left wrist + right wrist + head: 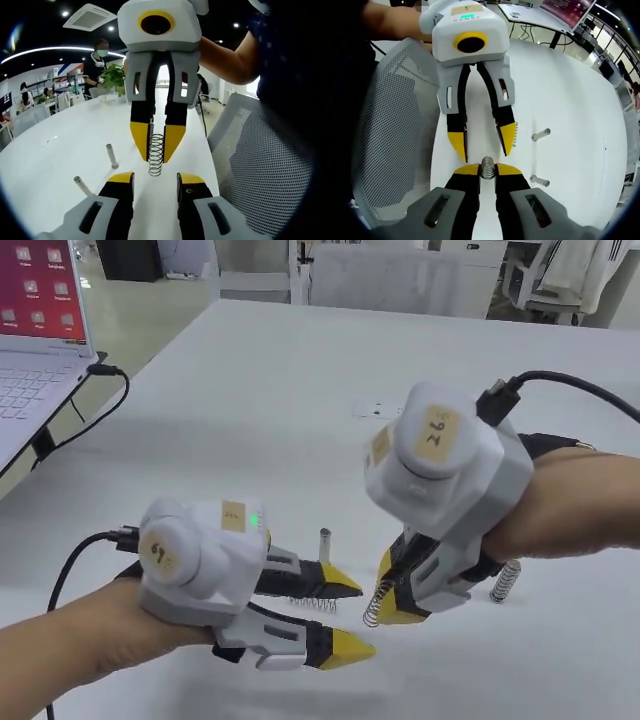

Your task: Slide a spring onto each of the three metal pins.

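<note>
Head view: the right gripper (395, 592) has its jaws shut on a spring (377, 604) over the counter (250, 410), near an upright pin (325, 544). The left gripper (352, 615) has its jaws parted and empty.
Left gripper view: the held spring hangs just beyond the open jaws.
Right gripper view: the jaws clamp the spring's end.

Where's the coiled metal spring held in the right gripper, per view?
Head view: coiled metal spring low centre-right, in the right gripper.
Left gripper view: spring at centre, between the right gripper's yellow tips.
Right gripper view: spring bottom centre, end-on.
Shared landmark: upright metal pins beside the grippers.
</note>
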Demonstrator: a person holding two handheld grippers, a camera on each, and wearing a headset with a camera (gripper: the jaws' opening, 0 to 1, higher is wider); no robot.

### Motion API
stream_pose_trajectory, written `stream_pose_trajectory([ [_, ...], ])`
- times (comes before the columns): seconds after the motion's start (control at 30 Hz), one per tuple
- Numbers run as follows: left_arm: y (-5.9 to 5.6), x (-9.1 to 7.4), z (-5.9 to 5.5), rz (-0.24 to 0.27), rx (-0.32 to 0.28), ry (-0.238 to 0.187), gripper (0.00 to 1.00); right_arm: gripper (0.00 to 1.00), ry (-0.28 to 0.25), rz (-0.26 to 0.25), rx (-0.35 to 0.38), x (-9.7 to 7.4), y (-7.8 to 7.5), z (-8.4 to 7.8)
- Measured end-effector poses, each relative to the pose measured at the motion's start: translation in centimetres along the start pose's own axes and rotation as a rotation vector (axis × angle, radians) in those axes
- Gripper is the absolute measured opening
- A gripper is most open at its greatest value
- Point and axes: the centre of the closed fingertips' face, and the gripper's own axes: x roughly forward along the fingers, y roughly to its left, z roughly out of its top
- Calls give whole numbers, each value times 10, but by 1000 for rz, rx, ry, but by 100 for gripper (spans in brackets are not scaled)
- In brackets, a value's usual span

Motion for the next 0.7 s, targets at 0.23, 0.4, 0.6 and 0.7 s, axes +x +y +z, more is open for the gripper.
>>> stream_pose_trajectory([
  [0.23, 3, -4, -2, 13, -7, -4, 33, 8, 3, -5, 5, -1, -3, -1],
  [0.4, 4, -5, -4, 17, -18, -8, 39, 8, 5, -7, 11, -1, -5, -1],
  [0.6, 7, -8, -5, 28, -35, -13, 43, 8, 10, -13, 21, -3, -7, -4],
  [0.7, 8, -9, -5, 32, -43, -14, 46, 8, 13, -17, 25, -5, -9, -6],
])
